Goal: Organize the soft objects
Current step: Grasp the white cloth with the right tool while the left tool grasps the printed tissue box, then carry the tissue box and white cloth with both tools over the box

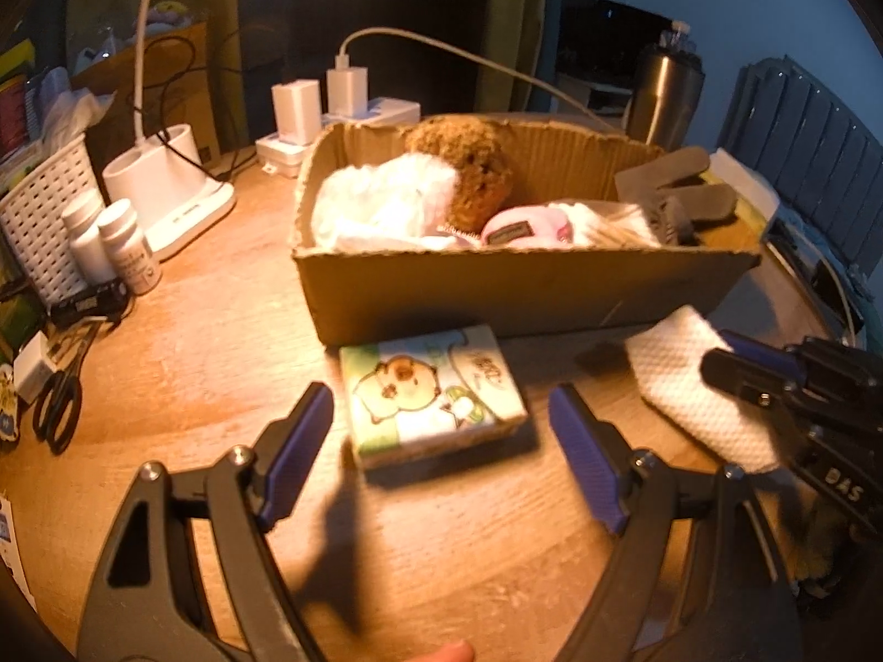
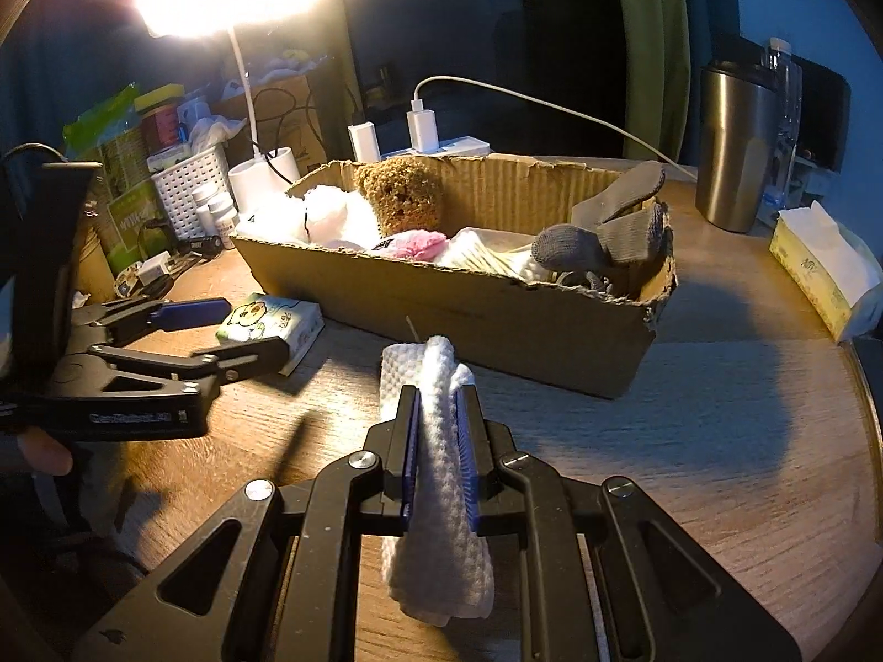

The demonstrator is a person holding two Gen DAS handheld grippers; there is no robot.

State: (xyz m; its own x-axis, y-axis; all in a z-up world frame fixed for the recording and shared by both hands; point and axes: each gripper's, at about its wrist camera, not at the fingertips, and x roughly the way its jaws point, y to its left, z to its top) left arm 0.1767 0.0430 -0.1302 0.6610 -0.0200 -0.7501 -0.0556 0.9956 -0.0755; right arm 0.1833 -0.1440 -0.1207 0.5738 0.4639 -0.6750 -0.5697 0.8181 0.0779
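Observation:
A cardboard box point(image 1: 519, 292) point(image 2: 496, 320) stands on the wooden table and holds a brown teddy point(image 1: 469, 165) point(image 2: 405, 193), white fluffy items point(image 1: 381, 204), a pink plush point(image 1: 524, 226) and grey gloves point(image 1: 679, 193) point(image 2: 607, 231). A cartoon-printed tissue pack point(image 1: 436, 391) point(image 2: 270, 323) lies in front of the box. My left gripper point(image 1: 441, 419) point(image 2: 221, 331) is open, its fingers on either side of the pack. My right gripper point(image 2: 439, 402) point(image 1: 739, 364) is shut on a white textured cloth point(image 2: 436, 469) point(image 1: 701, 380) in front of the box.
A white lamp base point(image 1: 165, 187), pill bottles point(image 1: 121, 248), a white basket point(image 1: 44, 220), scissors point(image 1: 58, 402) and chargers point(image 1: 331, 94) crowd the left and back. A steel tumbler point(image 2: 734, 149) and a tissue box point(image 2: 822, 270) stand on the right.

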